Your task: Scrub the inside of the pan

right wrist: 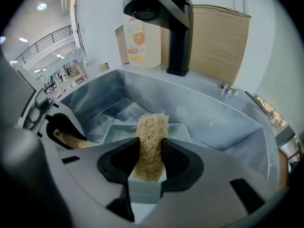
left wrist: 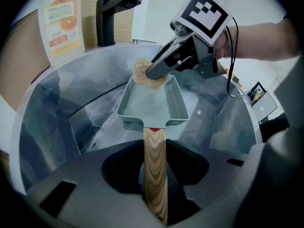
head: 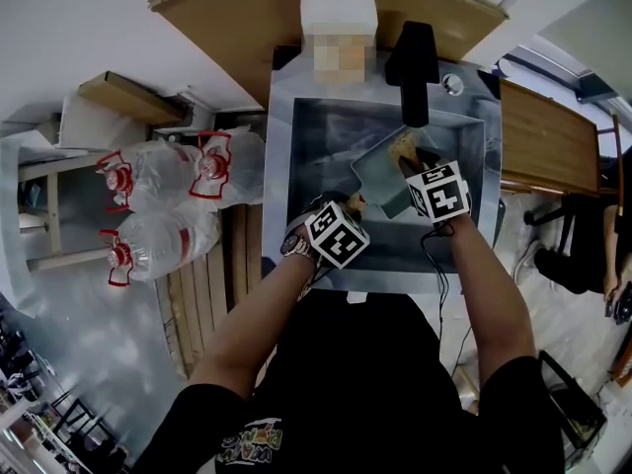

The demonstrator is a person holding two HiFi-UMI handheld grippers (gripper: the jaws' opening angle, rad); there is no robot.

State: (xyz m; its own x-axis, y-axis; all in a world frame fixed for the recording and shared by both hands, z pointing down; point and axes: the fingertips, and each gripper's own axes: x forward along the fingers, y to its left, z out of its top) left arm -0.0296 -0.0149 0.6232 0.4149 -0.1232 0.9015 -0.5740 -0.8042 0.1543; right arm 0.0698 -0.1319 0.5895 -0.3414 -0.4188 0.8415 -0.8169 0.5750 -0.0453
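pale-green rectangular pan (left wrist: 148,106), wooden handle (left wrist: 154,144): over steel sink (left wrist: 71,113), left gripper (left wrist: 154,167) fingers pinching handle | tan fibrous scrubber (right wrist: 152,129): pinched in right gripper (right wrist: 151,158) fingers, at pan's far rim | risk: hard scrubbing may twist handle loose

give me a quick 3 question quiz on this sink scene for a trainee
1. What is the right tool shut on? A) a fibrous scrubber B) a spoon C) a folded cloth
2. True or false: the left tool grips the pan by its wooden handle.
3. Fill in: the scrubber meets the pan at the end ____ from the handle.
Key: 1 A; 2 true; 3 farthest
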